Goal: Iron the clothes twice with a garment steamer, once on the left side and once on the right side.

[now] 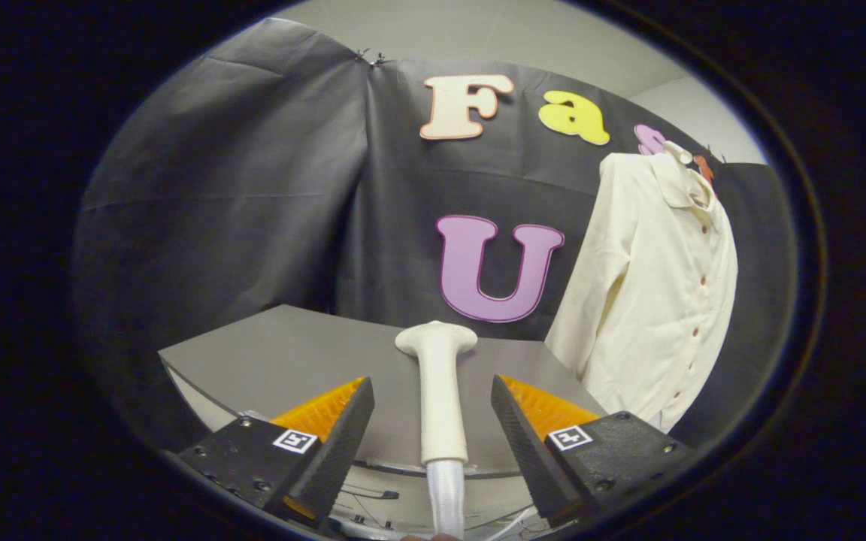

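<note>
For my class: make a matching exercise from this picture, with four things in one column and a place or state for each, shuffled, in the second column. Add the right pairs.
Things
1. steamer head
2. shirt
3. table
4. gripper

Places or states
A. hangs buttoned by the booth wall, beyond the table's right end
B. open, fingers apart on either side of the handle, not pressing it
C. lies on the table between the fingers, hose trailing toward the camera
D. grey, bears the steamer head

Pairs: 1-C, 2-A, 3-D, 4-B

Even soft light, sharp, fisheye-bent edges
</note>
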`<act>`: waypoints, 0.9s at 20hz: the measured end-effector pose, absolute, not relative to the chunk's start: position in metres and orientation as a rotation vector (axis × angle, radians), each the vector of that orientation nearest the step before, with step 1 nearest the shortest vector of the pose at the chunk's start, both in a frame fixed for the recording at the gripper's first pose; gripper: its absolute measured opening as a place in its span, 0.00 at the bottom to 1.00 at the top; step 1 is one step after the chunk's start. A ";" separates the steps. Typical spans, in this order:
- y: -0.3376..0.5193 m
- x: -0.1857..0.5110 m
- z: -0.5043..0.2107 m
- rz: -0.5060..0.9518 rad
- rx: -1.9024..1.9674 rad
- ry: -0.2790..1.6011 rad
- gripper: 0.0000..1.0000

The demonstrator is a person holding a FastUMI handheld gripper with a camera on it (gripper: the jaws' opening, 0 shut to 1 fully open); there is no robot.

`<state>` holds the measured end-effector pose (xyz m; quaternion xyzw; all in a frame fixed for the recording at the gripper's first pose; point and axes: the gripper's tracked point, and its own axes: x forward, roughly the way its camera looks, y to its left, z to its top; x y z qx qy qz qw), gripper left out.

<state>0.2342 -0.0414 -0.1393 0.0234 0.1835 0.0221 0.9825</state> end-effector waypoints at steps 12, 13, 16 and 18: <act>-0.043 0.263 -0.204 0.046 0.071 0.599 0.88; -0.041 0.264 -0.203 0.050 0.090 0.591 0.87; -0.037 0.270 -0.206 0.056 0.127 0.595 0.74; -0.036 0.273 -0.206 0.057 0.122 0.598 0.68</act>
